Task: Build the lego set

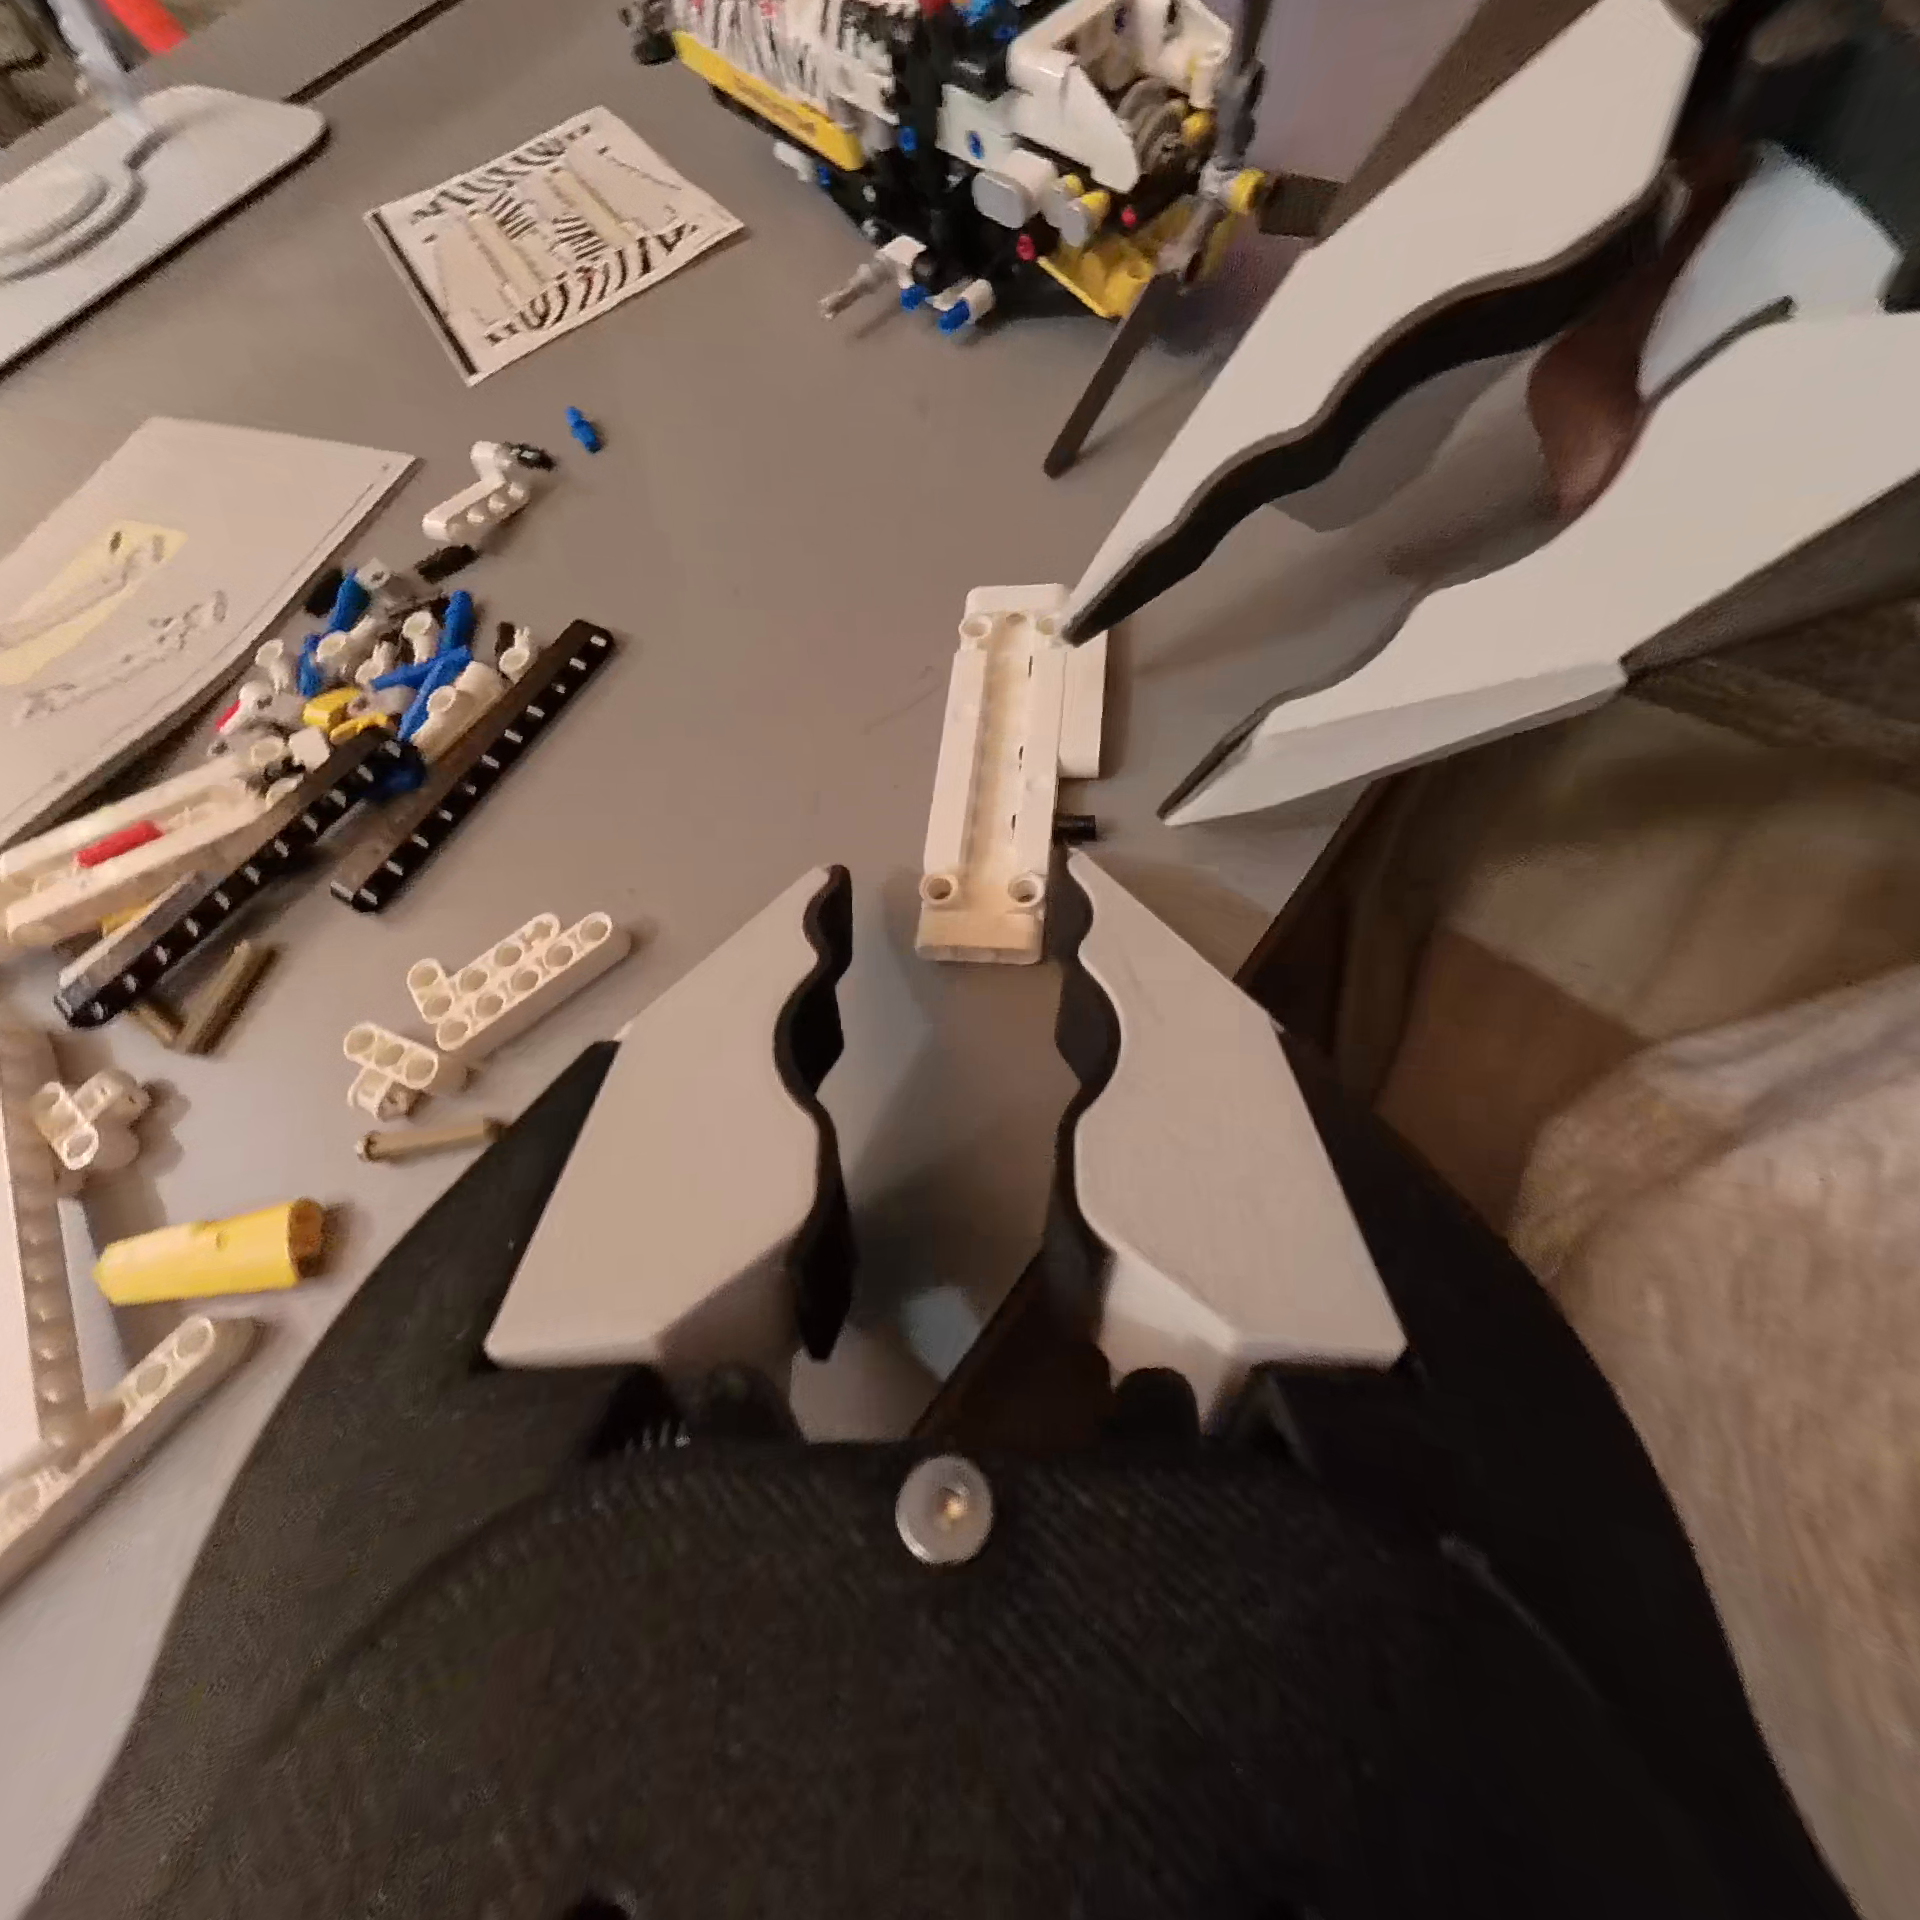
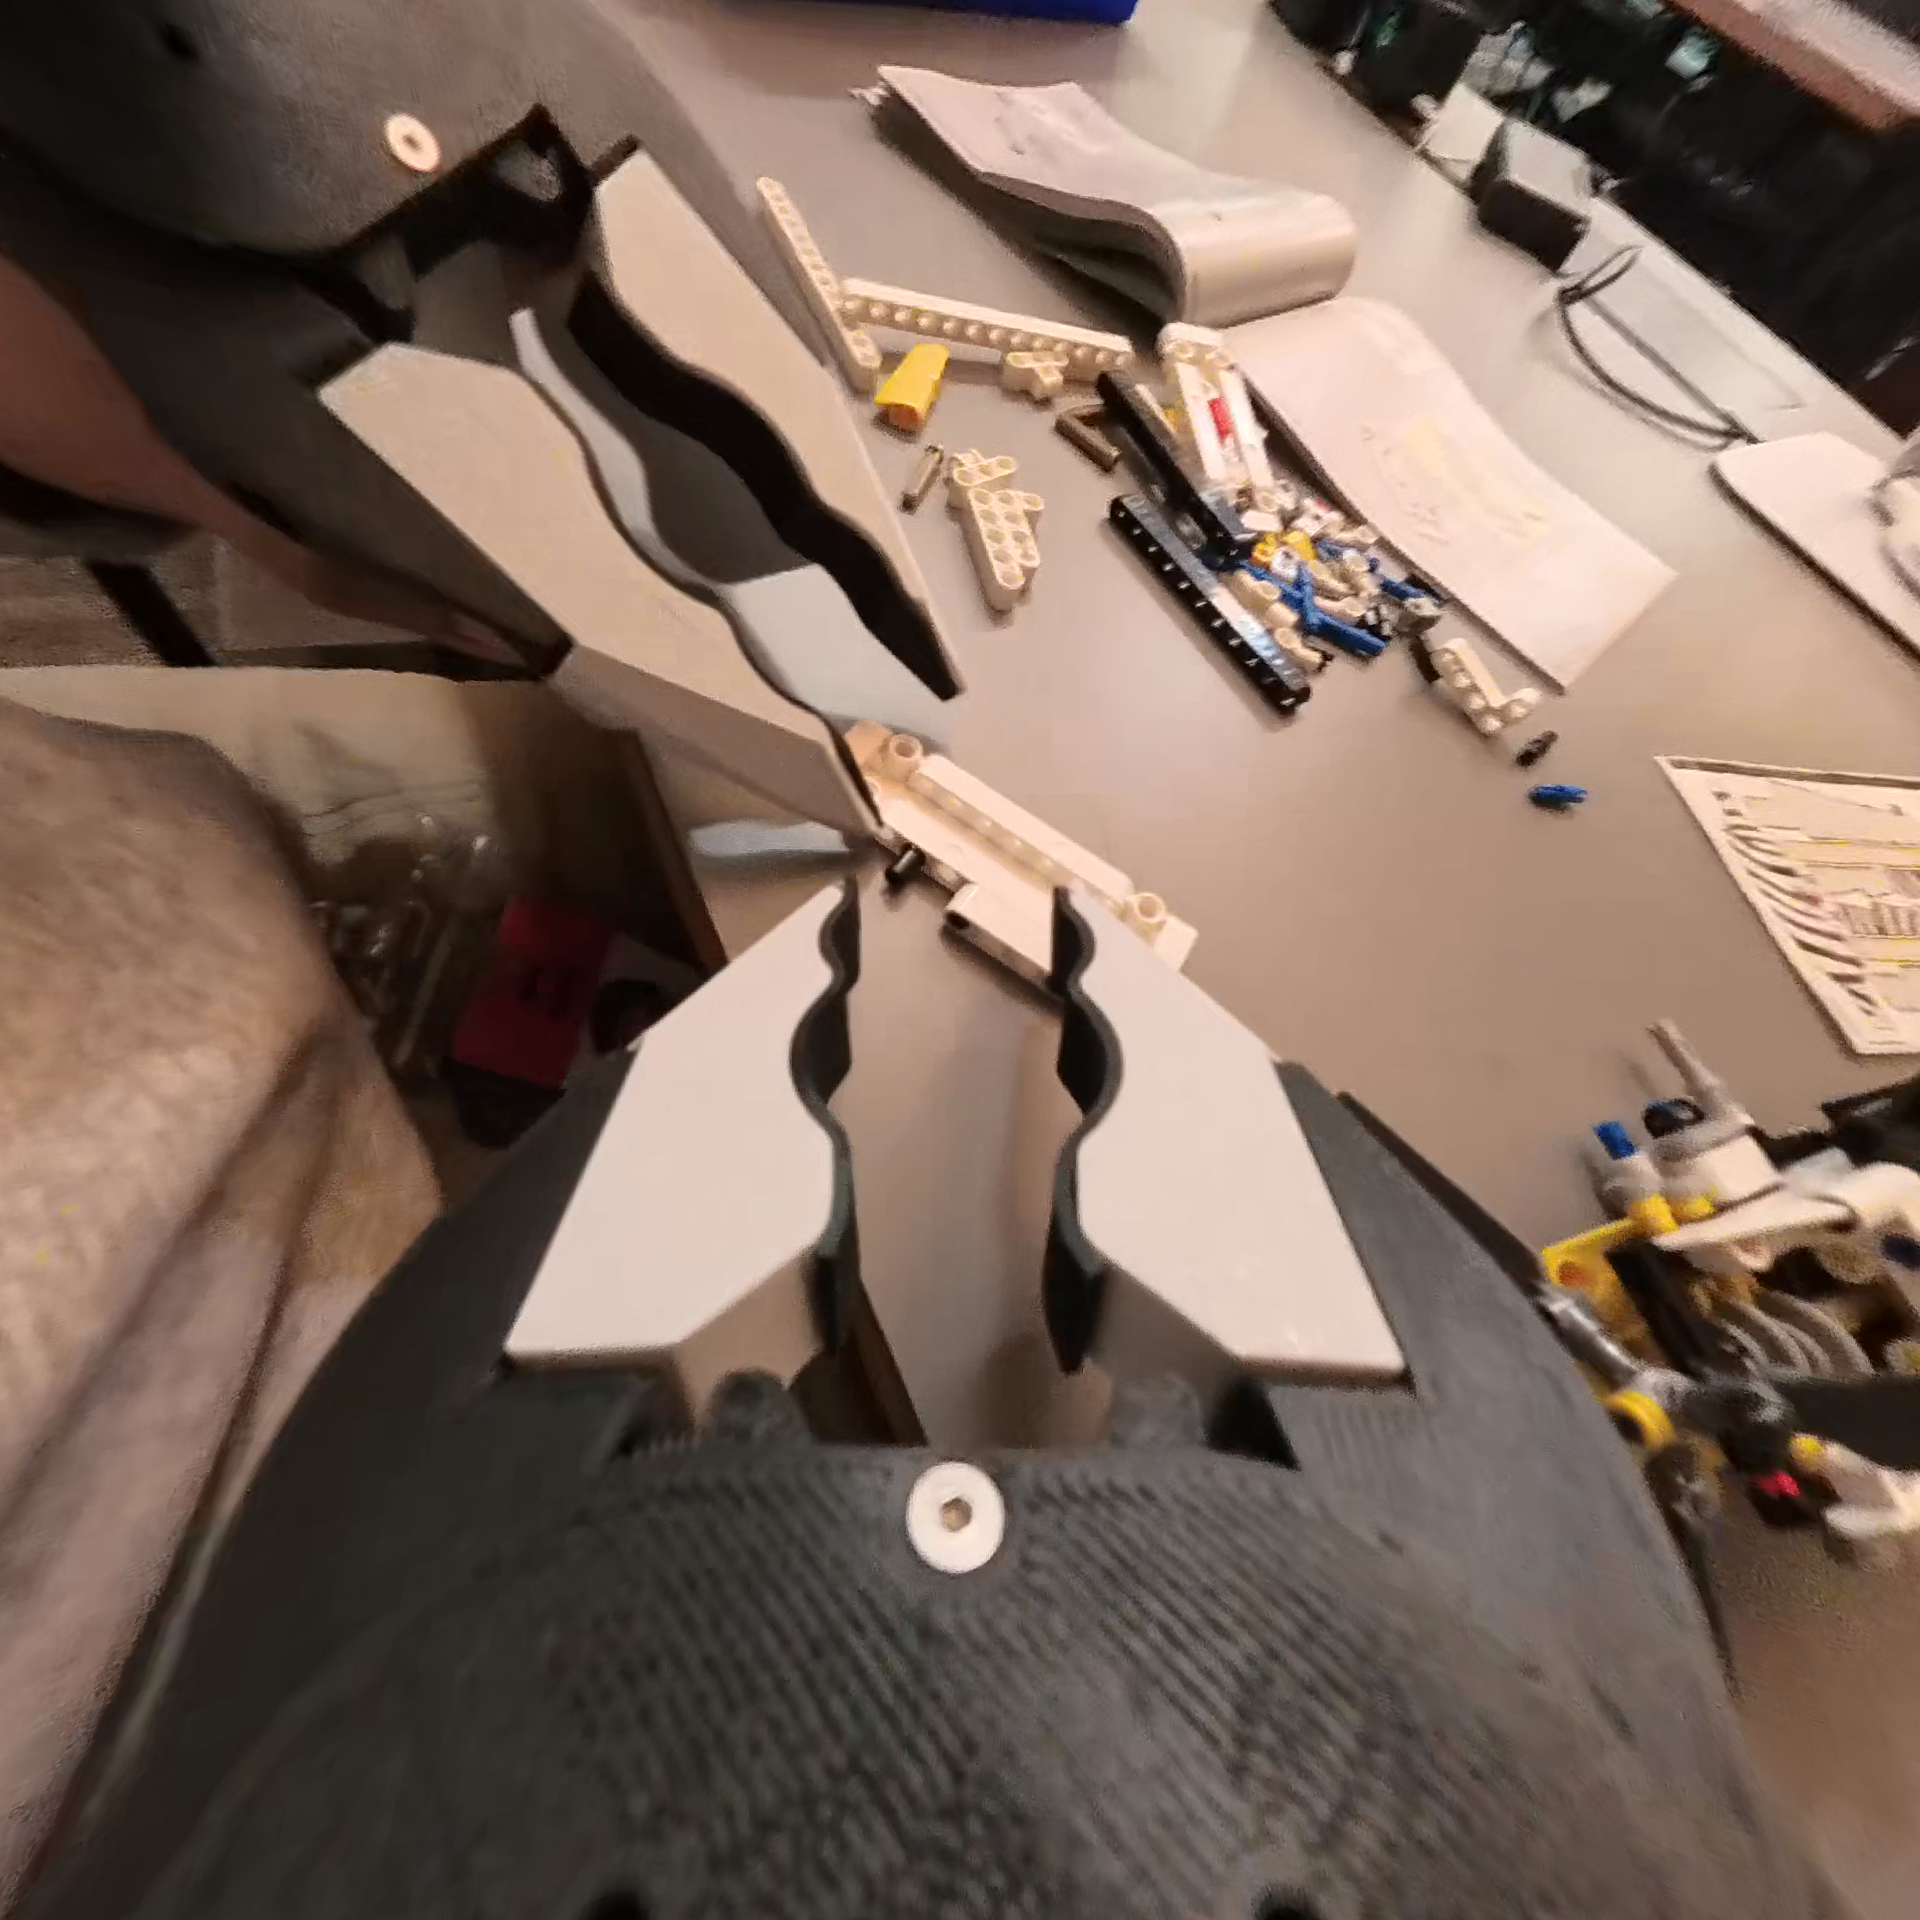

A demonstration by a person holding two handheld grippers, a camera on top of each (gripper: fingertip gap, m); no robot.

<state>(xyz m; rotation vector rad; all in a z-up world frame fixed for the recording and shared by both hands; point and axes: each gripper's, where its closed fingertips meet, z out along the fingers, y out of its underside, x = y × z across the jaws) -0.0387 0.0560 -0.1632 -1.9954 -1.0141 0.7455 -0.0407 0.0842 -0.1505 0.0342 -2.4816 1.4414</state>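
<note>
A long white lego panel (image 1: 992, 769) lies flat on the grey table (image 1: 790, 540) near its right edge; it also shows in the right wrist view (image 2: 1023, 842). A flat white piece (image 1: 1083, 707) lies against its side and a small black pin (image 1: 1081, 828) beside it. My left gripper (image 1: 956, 878) is open and empty, with its fingertips at the panel's near end. My right gripper (image 2: 956, 899) is open and empty at the panel's other end. In the left wrist view the right gripper (image 1: 1122, 717) has one fingertip on the panel's far corner.
A partly built white, yellow and black model (image 1: 997, 135) stands at the back. A sticker sheet (image 1: 551, 239), an instruction booklet (image 1: 135, 603), a pile of small pieces with black beams (image 1: 395, 675), white beams (image 1: 509, 987) and a yellow piece (image 1: 208, 1262) lie to the left. The table edge and beige cloth (image 1: 1714, 1195) are on the right. Only a small space, under 4 cm, lies between the two pairs of fingers. My left gripper's tips are some 12 centimetres from the yellow piece (image 1: 208, 1262). It is also in sight in the right wrist view (image 2: 912, 378).
</note>
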